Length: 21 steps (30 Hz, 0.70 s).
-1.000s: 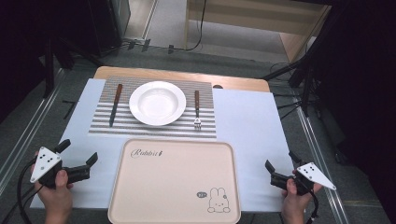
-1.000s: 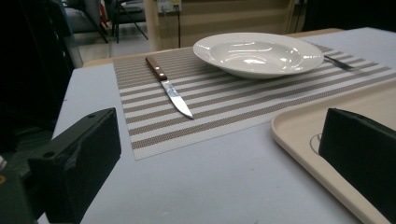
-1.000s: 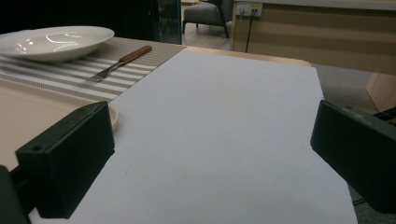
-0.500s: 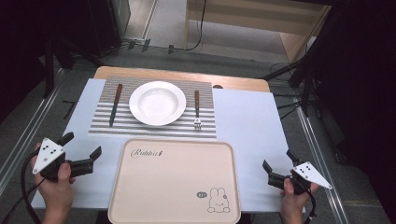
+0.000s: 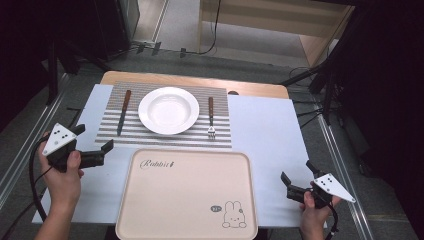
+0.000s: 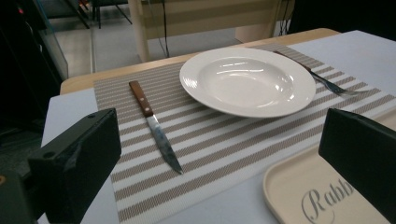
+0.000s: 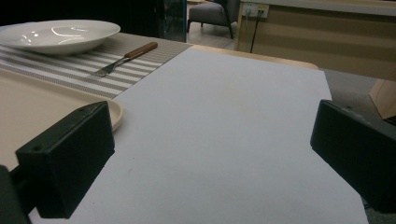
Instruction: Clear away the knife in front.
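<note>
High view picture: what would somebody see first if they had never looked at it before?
Probably the white plate in the middle of the striped placemat, with a wooden-handled knife to its left and a fork to its right. Next comes the big beige tray nearer the person, with a little rabbit drawn in its corner. At the sides, the left gripper and right gripper both have their jaws open, holding nothing.

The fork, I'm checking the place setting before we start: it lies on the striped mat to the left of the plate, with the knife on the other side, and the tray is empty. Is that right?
Not quite. The fork lies on the striped mat to the right of the plate, and the knife is on the left, as the high view shows. The rest holds: the tray is empty.
</note>
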Each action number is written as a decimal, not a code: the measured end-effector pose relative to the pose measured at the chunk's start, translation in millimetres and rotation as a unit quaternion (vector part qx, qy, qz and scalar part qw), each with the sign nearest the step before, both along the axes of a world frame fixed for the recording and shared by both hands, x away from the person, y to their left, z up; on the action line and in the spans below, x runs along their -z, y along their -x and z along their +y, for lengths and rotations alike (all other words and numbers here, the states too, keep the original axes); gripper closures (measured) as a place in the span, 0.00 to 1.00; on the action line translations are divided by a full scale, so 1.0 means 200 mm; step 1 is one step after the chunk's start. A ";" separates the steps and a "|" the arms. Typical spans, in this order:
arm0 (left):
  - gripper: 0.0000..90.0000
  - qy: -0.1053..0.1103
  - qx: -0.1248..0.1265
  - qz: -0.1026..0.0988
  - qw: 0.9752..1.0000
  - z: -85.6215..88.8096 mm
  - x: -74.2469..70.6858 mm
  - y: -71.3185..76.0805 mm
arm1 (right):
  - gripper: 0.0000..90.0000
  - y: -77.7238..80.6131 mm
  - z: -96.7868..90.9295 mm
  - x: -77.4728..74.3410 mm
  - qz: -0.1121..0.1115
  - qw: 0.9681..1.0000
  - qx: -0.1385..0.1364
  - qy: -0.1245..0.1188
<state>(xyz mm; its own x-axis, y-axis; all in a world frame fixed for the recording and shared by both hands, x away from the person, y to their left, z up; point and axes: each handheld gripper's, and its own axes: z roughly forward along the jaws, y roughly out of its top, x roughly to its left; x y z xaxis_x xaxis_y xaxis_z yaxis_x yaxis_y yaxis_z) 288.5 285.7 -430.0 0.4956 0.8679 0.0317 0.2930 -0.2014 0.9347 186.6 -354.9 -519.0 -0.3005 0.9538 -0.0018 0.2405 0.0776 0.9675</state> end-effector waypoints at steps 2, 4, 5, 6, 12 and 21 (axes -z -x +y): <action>0.00 -0.002 0.002 0.001 1.000 -0.02 -0.02 -0.04 | 0.00 0.00 0.00 0.00 0.001 1.000 -0.001 0.000; 0.00 -0.005 0.004 0.001 1.000 -0.03 -0.04 -0.07 | 0.00 0.00 0.00 0.00 0.000 1.000 -0.001 0.000; 0.00 -0.005 0.005 0.000 1.000 -0.04 -0.05 -0.08 | 0.00 0.00 0.00 0.00 0.000 1.000 -0.001 0.000; 0.00 -0.007 0.006 0.001 1.000 -0.05 -0.06 -0.09 | 0.00 0.00 0.00 0.00 -0.001 1.000 -0.001 -0.001; 0.00 -0.015 0.008 0.011 1.000 -0.10 -0.09 -0.18 | 0.00 0.00 -0.01 0.00 0.000 1.000 -0.002 -0.004; 0.00 -0.035 0.011 0.037 0.999 -0.14 -0.13 -0.33 | 0.00 -0.01 -0.02 0.01 -0.002 1.000 -0.004 -0.009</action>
